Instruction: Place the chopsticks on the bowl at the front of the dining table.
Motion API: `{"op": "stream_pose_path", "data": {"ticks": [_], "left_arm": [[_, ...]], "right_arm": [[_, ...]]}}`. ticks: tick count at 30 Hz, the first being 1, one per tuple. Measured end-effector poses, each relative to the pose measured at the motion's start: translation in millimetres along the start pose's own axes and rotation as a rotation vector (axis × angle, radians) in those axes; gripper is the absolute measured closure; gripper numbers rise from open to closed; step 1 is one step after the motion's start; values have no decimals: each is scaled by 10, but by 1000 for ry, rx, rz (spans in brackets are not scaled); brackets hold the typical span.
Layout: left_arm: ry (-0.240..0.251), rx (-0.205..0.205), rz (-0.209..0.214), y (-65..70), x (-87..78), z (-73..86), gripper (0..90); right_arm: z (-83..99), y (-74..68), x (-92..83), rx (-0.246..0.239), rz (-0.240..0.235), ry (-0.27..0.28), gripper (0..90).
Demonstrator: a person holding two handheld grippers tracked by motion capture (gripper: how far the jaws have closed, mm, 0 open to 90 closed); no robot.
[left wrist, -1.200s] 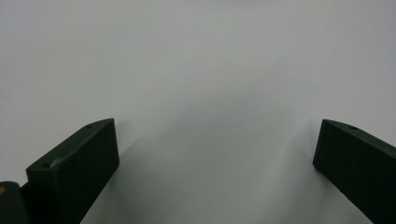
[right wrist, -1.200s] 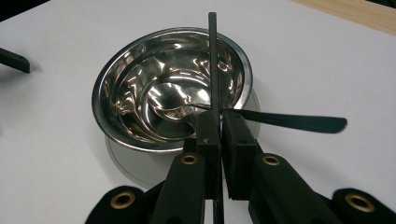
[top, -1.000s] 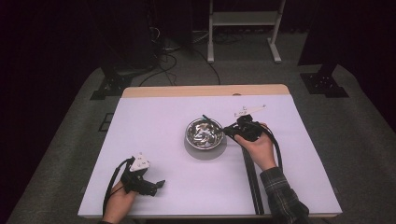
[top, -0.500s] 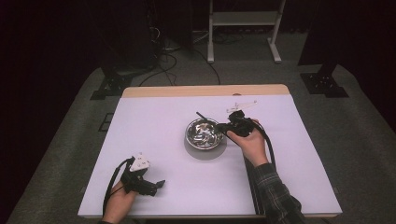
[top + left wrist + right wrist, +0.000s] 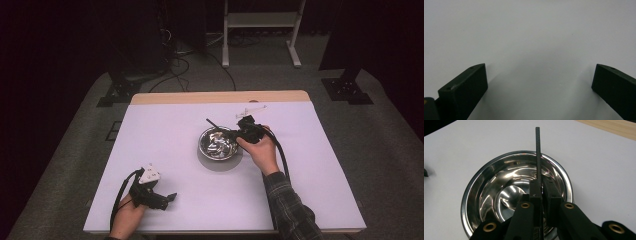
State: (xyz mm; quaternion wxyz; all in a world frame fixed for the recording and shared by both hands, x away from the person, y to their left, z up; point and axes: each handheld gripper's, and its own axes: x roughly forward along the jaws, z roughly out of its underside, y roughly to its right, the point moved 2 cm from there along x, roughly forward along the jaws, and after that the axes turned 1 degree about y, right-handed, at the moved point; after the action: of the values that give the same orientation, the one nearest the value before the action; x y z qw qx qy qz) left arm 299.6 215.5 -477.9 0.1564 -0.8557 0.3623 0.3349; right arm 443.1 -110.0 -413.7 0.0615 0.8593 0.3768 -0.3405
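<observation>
The table point(image 5: 165, 135) fills the middle of the high view, its white top bare on the left, across the bottom centre and down the right side, so there is plenty of room for either hand to move; its wooden far edge runs across the upper middle, with a small pale object point(image 5: 251, 108), too small to identify, lying just short of it. The bowl point(image 5: 218, 143), shiny steel, sits a little right of centre, well clear of every edge. The right gripper point(image 5: 541, 185) hangs over the bowl's right rim with its jaws clamped on a thin black stick point(image 5: 538, 152); in the right gripper view the stick rises straight up the frame over the bowl's hollow, its tip passing beyond the far rim. The grip looks narrow and near one end, so I judge the stick could pivot or slide out if it knocks the rim. A sideways push there could also skate the light bowl across the smooth top. The left gripper point(image 5: 159, 198) rests at the lower left of the high view, near the table's front edge, jaws spread wide on nothing; a careless pull back could carry it off that edge.
</observation>
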Motion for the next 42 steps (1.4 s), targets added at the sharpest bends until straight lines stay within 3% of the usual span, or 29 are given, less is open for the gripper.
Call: {"op": "stream_pose_path", "data": {"ticks": [13, 34, 42], "left_arm": [[1, -1, 0, 1, 0, 0, 0], [1, -1, 0, 1, 1, 0, 0], [0, 0, 0, 1, 0, 0, 0]], "right_arm": [[-41, 2, 117, -3, 11, -16, 857], [-35, 11, 160, -8, 21, -23, 852], [-41, -1, 125, -29, 36, 0, 698]]}}
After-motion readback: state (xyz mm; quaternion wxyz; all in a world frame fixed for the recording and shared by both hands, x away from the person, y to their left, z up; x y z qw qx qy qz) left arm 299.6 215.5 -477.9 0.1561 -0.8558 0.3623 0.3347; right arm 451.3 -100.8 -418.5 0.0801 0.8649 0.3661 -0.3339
